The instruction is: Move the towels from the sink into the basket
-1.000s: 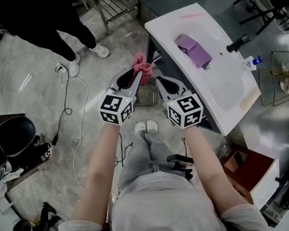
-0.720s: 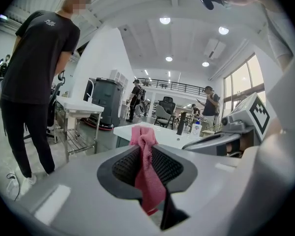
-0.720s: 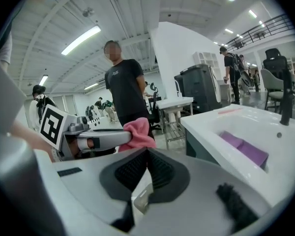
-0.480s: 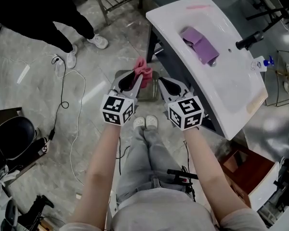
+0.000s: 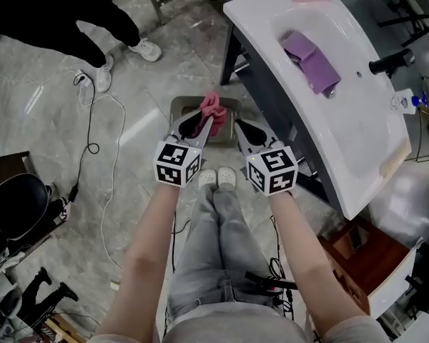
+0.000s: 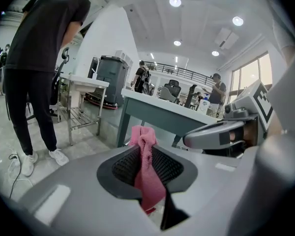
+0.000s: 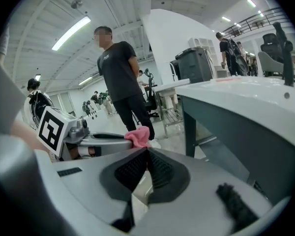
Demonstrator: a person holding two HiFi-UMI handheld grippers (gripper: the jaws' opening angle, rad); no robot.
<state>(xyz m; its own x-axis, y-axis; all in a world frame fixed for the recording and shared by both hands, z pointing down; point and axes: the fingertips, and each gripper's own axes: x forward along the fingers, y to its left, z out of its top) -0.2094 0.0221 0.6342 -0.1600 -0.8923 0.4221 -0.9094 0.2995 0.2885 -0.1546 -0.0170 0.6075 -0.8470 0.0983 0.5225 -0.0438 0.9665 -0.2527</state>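
Closest to the person's own shoes [image 5: 217, 179], both grippers are held out side by side above the floor. The left gripper [image 5: 209, 120] is clamped on a pink towel [image 5: 213, 106], with a bunch sticking out past the tips and a tail hanging under the jaws. The right gripper [image 5: 239, 126] has its jaws together with nothing between them.

Just beyond sits the basket [image 5: 182, 102] on the floor, beside the near corner of the sink [image 5: 357, 134]. From above, the pink towel looks to hang over the basket's far half, though I can't tell how high. If it is let go from well up, or off centre, the loose tail could drape over the far rim or slide onto the floor.

The right gripper is close to the sink's near edge and could knock it on the way back up. It would also have to open before it can take anything.

Further off, a purple towel [image 5: 311, 61] lies in the sink's bowl near the tap [image 5: 390, 59]; a reach there might bump the tap.

A cable [image 5: 93, 141] trails across the floor to the left and could catch a foot.
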